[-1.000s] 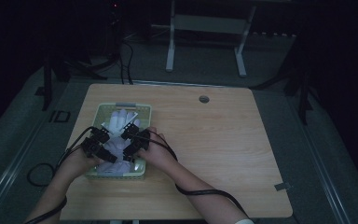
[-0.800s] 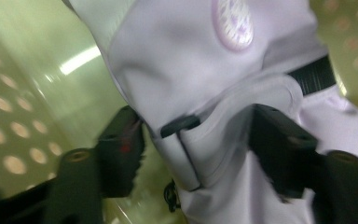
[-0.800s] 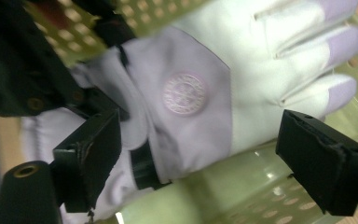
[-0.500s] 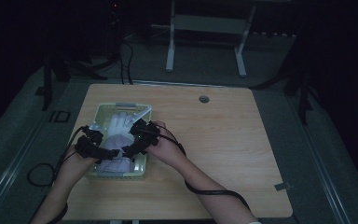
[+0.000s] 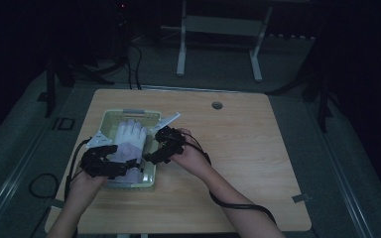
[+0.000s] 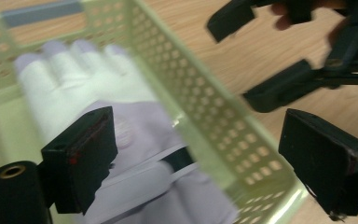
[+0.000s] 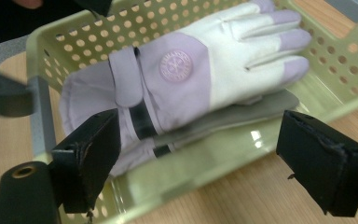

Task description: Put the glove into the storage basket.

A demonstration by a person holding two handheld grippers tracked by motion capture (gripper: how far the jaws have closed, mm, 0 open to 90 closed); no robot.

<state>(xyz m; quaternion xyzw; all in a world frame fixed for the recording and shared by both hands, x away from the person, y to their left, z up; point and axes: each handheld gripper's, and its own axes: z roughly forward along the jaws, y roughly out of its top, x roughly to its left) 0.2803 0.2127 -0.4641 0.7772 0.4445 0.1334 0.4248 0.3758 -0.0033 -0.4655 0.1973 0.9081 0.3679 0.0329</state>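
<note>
1. The glove (image 7: 186,79) lies flat in the pale green basket (image 7: 65,42), back side up, its fingers pointing away from the person. In the right gripper view a second, greyer layer shows under it, most likely its mate.
2. The left gripper (image 5: 110,167) hangs over the near left part of the basket. Its jaws have just been opening and stand wide apart with nothing between them: one pad is above the glove's cuff and the other is outside the basket wall.
3. The right gripper (image 5: 155,157) sits just beside the basket's right wall. Its jaws have just been opening too and are spread and empty; from its own camera the glove lies ahead, past the near wall, between the two pads.
4. Handling, as a judgement: the glove looks soft, padded and light. It should fold and sag when lifted and will not break or slip much on rubbery pads.
5. Best hold: the lilac cuff (image 7: 88,102) near the strap (image 7: 126,77), closest to both claws. The fabric there is thick and bunched, so a pinch should catch it firmly.
6. The round badge (image 7: 176,66) and the smooth white fingers (image 7: 261,32) farther ahead look like poorer holds, being flatter and thinner.
7. Risks: pinching only the top layer, or catching a pad on the perforated wall and dragging the light basket across the table (image 5: 258,148).
</note>
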